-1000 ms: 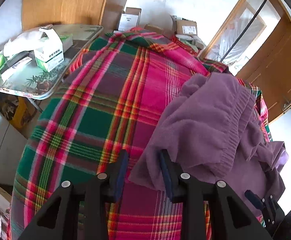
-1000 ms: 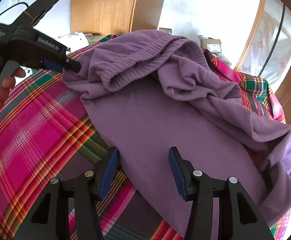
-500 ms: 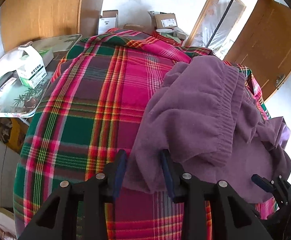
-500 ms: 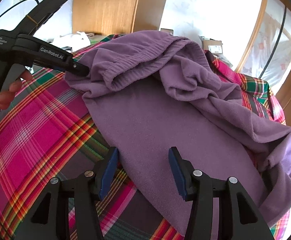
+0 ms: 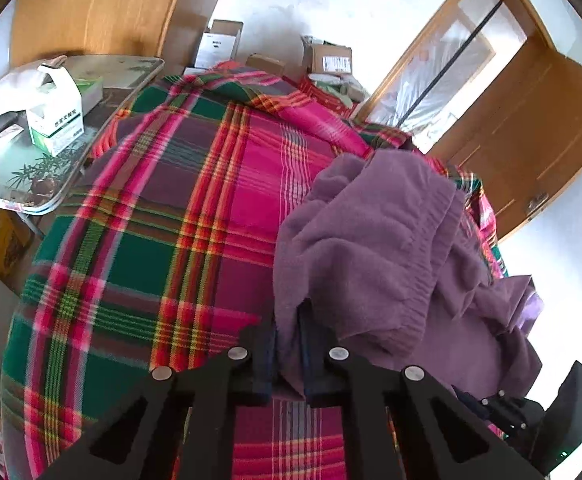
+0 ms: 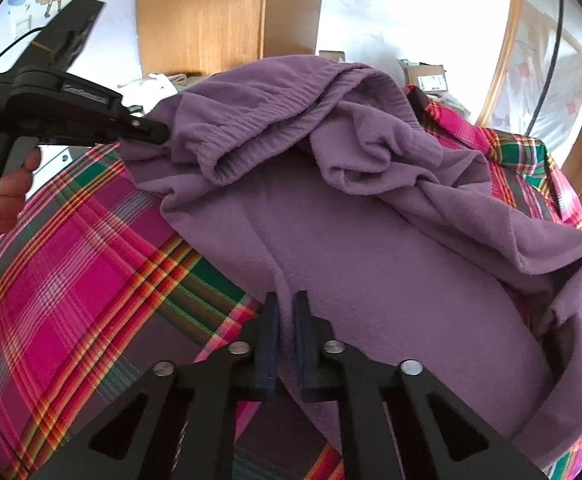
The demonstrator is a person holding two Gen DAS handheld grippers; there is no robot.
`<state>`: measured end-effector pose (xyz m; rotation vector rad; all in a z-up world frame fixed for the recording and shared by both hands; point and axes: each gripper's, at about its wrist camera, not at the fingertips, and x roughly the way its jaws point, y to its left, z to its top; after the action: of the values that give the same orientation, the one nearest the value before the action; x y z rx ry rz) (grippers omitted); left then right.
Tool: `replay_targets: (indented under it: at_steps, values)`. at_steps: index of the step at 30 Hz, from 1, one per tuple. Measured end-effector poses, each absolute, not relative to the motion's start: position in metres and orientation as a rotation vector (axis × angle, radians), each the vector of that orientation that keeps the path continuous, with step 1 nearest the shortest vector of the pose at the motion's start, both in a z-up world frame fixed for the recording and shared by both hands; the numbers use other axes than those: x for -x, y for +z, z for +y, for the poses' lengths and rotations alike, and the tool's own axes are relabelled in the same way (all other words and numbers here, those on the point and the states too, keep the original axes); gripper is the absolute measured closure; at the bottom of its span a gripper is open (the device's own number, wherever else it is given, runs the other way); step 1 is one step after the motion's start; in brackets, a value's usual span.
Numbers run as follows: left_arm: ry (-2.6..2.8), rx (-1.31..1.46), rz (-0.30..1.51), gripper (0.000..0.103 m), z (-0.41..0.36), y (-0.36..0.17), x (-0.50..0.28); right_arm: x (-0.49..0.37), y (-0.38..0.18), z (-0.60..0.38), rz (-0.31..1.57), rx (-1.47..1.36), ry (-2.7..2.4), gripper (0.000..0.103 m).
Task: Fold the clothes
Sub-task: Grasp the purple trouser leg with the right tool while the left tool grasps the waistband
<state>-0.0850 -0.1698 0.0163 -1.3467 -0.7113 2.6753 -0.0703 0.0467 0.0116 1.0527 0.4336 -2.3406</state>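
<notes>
1. The purple fleece garment is lying rumpled on the plaid blanket.
2. The left gripper fingers are pinching its edge.
3. The right gripper fingers are clamping another edge.

Garment on blanket

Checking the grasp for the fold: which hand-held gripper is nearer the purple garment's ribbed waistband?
Left. The left hand-held gripper pinches fabric beside the ribbed waistband; the right hand-held gripper clamps the plain edge farther away.
</notes>
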Motion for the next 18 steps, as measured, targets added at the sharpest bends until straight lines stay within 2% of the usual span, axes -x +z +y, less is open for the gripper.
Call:
replay_targets:
  at_steps: [18]
  values:
    - [2.624,1.297,-0.724,0.094,-0.143,0.040,0.029,0.039,0.052,0.127,0.251,-0.975,-2.534,0.099]
